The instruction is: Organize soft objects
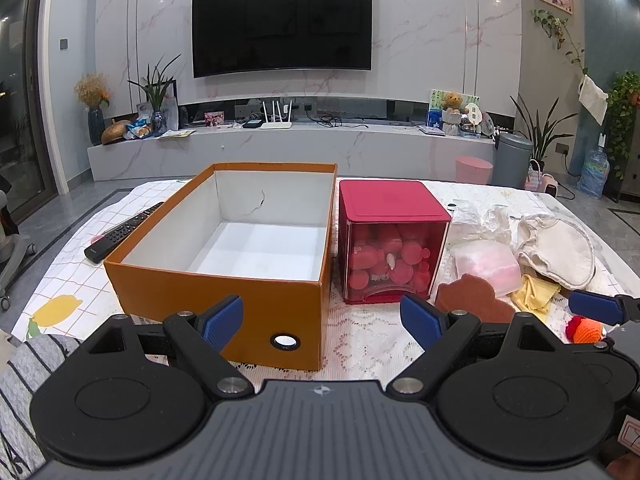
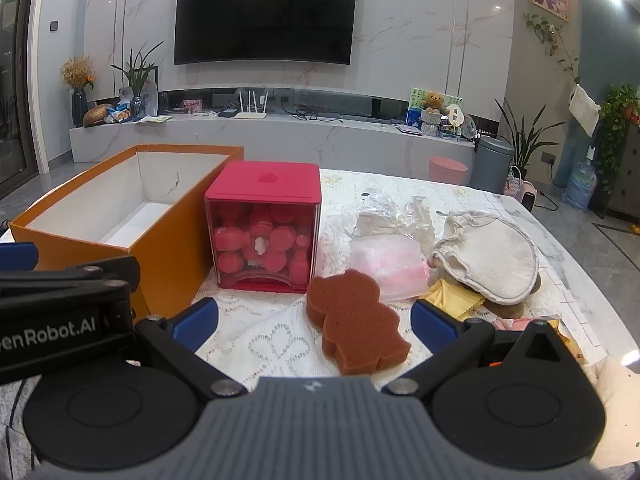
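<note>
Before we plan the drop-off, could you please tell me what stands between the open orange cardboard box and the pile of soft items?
A red plastic cube container stands between the orange cardboard box and the brown bear-shaped sponge; both views show it.

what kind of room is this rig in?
Most likely a home living room: a wall-mounted TV above a long marble media console with a router on it, houseplants, and a cloth-covered table up front.

marble wall (image 1: 420, 40) | mounted TV (image 1: 282, 24) | grey floor (image 1: 76, 204), seemingly tiled
</note>
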A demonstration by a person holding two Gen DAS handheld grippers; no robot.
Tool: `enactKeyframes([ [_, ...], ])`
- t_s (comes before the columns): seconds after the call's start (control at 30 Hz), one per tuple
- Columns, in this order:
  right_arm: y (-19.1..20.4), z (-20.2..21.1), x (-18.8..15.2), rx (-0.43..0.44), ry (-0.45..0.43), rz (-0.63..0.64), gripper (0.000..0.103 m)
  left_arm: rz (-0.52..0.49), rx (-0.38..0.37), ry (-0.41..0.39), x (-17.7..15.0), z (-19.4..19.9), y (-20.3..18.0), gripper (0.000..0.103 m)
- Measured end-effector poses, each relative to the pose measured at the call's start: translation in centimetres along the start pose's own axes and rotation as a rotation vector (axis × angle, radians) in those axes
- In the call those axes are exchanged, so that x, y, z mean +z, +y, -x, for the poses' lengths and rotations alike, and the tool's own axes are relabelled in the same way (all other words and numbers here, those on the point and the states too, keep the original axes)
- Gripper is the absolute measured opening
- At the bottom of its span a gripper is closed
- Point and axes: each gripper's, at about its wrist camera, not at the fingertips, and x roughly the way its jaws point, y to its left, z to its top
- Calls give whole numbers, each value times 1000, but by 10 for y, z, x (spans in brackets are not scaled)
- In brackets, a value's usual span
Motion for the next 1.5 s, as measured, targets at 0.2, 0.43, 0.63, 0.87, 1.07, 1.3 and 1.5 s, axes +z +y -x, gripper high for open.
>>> enactKeyframes([
  [0.2, 0, -1, -1, -1, 2, 1, 100, 0, 0, 1, 0, 0, 0, 103],
  [0.43, 1, -2, -1, -9, 5, 8, 100, 3, 0, 3, 0, -1, 1, 103],
  [0.63, 1, -1, -1, -13, 4, 7, 100, -4, 1, -2, 0, -1, 2, 103],
  [0.87, -5, 5, 1, -35, -14, -19, 100, -26, -72, -12, 6, -3, -8, 103],
  [1.07, -20, 2, 2, -82, 5, -77, 100, -38, -166, -3, 14, -11, -24, 103],
  [1.3, -60, -5, 8, -169, 59, -124, 100, -93, -278, -29, 27, -23, -48, 103],
  [1.5, -126, -19, 7, -309, 163, -258, 100, -199, -409, -43, 36, -37, -84, 103],
])
